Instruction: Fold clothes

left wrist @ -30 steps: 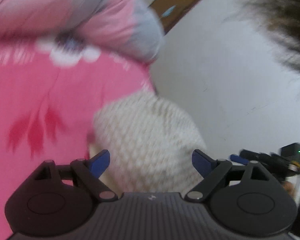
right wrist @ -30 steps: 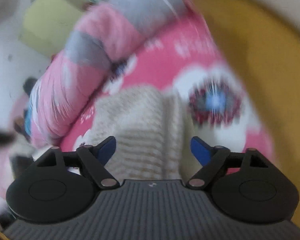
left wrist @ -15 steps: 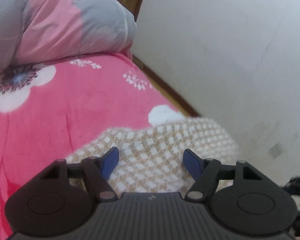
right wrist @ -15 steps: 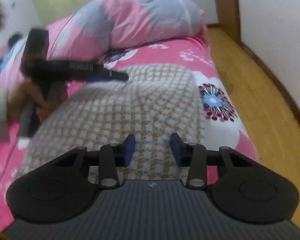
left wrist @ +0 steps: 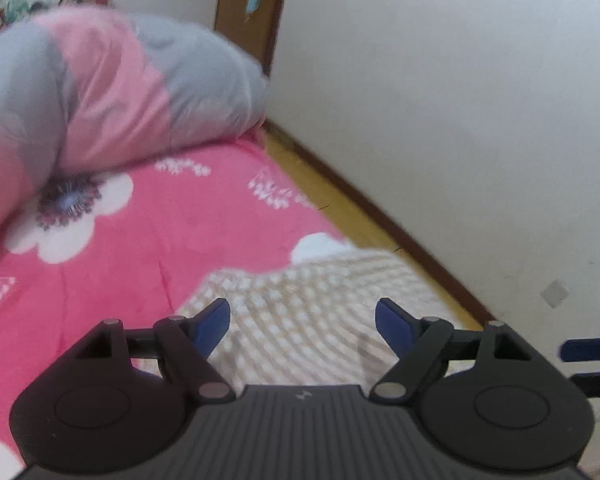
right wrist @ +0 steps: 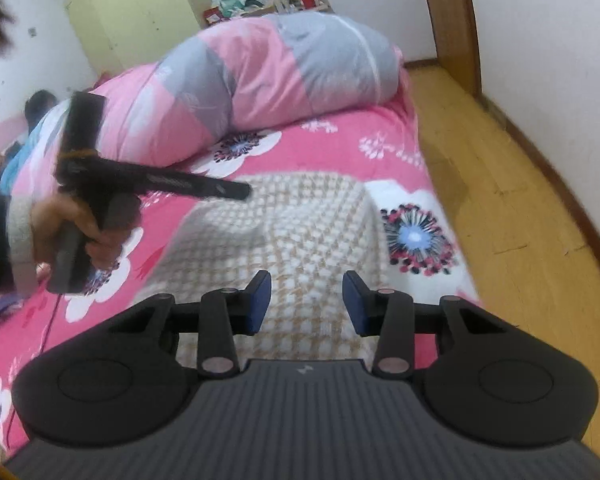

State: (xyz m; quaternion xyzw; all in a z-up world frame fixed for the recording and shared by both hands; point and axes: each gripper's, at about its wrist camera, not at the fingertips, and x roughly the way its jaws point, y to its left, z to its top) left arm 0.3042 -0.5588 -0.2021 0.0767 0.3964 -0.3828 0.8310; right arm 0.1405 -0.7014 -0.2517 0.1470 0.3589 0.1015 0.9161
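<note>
Both tools have opened since half a second ago: the left tool (left wrist: 302, 322) now stands wide and empty above the near edge of the checked knit garment (left wrist: 320, 312), and the right tool (right wrist: 306, 302), which was nearly pinched together, has spread to a moderate gap, also holding nothing. The garment, cream and tan, lies flat on the pink floral bedspread (right wrist: 340, 148), near the bed's right edge, much where it lay before. From the right wrist view, a hand (right wrist: 76, 224) grips the left tool's handle, its fingers reaching over the garment's far left corner. A rolled pink-and-grey quilt (right wrist: 260, 80) rests across the head of the bed. Beside the bed runs a yellow wooden floor (right wrist: 512, 208) up to a white wall (left wrist: 440, 100), with a brown door frame (right wrist: 452, 20) in the corner. A pale green cabinet (right wrist: 140, 16) stands behind the quilt, and small cluttered items (right wrist: 268, 0) too blurred to name sit beyond.
</note>
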